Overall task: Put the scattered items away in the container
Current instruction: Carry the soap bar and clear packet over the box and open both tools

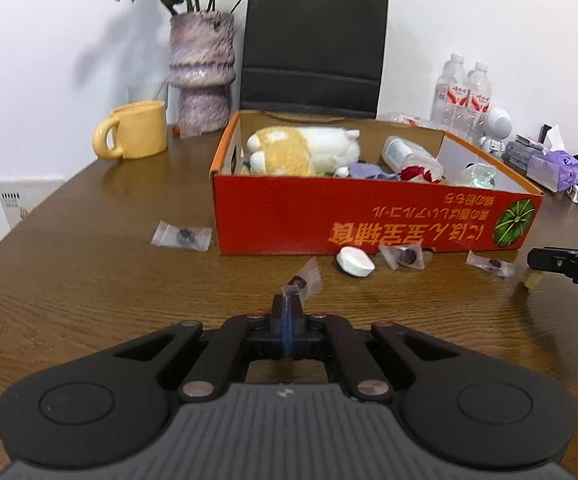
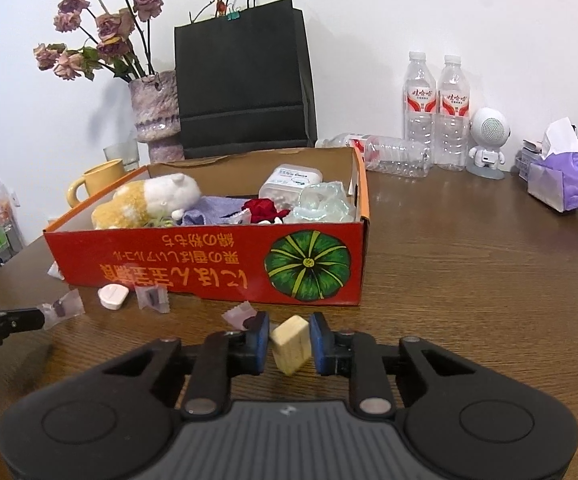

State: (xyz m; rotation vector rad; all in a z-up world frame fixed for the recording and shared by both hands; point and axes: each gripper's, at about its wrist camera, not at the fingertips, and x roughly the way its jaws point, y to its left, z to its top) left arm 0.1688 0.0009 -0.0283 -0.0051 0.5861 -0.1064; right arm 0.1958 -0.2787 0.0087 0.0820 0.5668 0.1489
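Your left hand-held gripper (image 1: pixel 289 300) pinches a light, crinkly sachet (image 1: pixel 303 280) by its edge; your right hand-held gripper (image 2: pixel 289 336) clamps a stiff block (image 2: pixel 291 344) by its sides, before the box (image 2: pixel 209 264).

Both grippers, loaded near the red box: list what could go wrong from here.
1. The left gripper pinches only an edge of the clear candy wrapper; it could slip out.
2. The cream block sits tilted in the right gripper and could twist free before clearing the red box wall.

The box (image 1: pixel 329 216) wall hides the plush toy's (image 1: pixel 301 150) underside; sachet (image 1: pixel 303 280) contents too blurred to tell.
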